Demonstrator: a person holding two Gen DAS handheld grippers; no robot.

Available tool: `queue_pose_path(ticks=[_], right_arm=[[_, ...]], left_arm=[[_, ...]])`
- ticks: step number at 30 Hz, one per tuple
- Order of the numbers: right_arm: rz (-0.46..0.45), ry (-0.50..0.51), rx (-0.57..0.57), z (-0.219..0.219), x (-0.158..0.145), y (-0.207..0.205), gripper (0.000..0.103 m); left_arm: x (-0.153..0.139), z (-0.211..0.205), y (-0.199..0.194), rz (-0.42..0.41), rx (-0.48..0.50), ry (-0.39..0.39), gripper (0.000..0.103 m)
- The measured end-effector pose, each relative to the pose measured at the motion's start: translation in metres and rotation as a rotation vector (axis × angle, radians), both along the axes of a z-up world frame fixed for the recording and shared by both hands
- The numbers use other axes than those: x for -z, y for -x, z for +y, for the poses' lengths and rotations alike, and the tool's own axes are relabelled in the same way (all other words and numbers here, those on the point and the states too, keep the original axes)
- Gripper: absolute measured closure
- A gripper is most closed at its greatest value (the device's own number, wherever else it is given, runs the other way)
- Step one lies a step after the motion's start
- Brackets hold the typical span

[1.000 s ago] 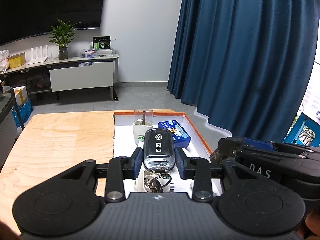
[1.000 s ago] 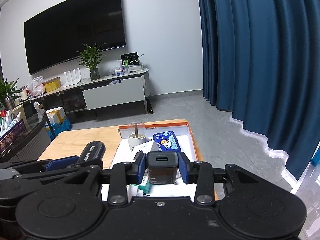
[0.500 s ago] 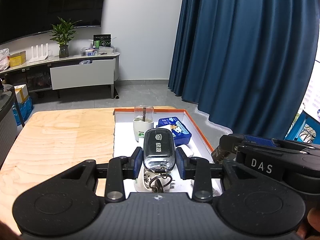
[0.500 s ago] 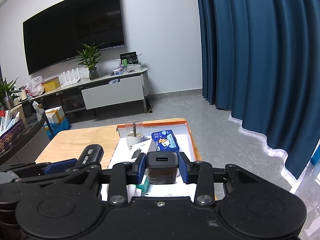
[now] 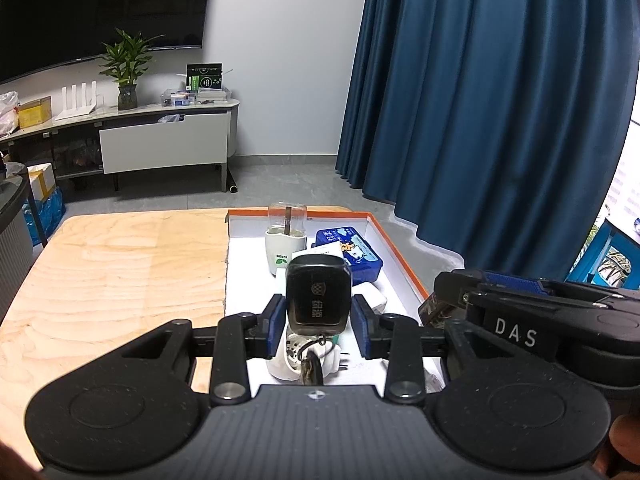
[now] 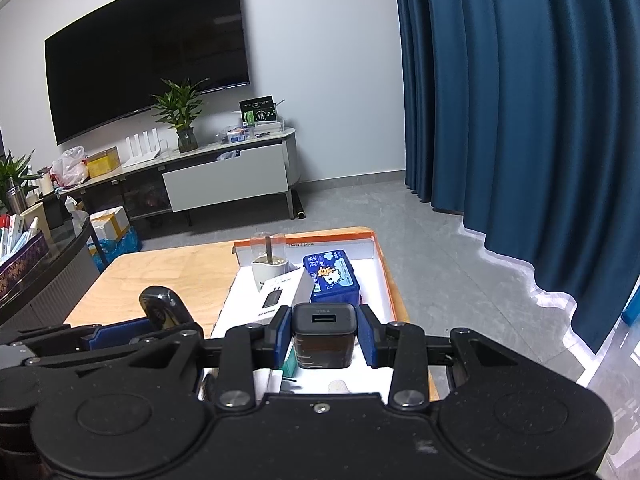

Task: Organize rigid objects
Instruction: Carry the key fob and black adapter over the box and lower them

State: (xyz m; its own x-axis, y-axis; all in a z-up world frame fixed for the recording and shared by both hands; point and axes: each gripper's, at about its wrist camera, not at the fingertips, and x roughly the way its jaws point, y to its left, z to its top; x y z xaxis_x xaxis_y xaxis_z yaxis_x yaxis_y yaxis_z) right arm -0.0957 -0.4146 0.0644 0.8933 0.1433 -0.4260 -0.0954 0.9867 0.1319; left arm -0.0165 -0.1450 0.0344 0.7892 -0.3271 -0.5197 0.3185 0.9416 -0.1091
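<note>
My left gripper (image 5: 318,322) is shut on a black car key fob (image 5: 318,300) with keys hanging below it, held above the white orange-rimmed tray (image 5: 400,240). My right gripper (image 6: 323,338) is shut on a black USB charger (image 6: 323,334), also over the tray (image 6: 382,264). The tray holds a blue tin (image 5: 352,254), a white cup with a glass jar (image 5: 286,242), a white plug (image 5: 300,360) and a white box (image 6: 280,292). The left gripper and fob (image 6: 160,308) show at the left of the right wrist view.
The tray sits at the right end of a light wooden table (image 5: 112,280). A blue curtain (image 5: 480,100) hangs to the right. A TV cabinet (image 5: 160,144) with a plant stands by the far wall. A dark round counter (image 6: 48,280) is left of the table.
The key fob has tipped more upright in the left gripper. Both grippers have risen a little above the tray, so it looks farther off. The charger stays gripped.
</note>
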Motion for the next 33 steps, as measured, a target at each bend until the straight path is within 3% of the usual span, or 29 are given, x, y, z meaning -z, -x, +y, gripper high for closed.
queue_pose_path(ticks=[33], right_arm=[[0.016,0.003,-0.006,0.0007,0.0071,-0.0066,0.06]], left_arm=[[0.0024,-0.0009,0.0006,0.001,0.013,0.008,0.067]])
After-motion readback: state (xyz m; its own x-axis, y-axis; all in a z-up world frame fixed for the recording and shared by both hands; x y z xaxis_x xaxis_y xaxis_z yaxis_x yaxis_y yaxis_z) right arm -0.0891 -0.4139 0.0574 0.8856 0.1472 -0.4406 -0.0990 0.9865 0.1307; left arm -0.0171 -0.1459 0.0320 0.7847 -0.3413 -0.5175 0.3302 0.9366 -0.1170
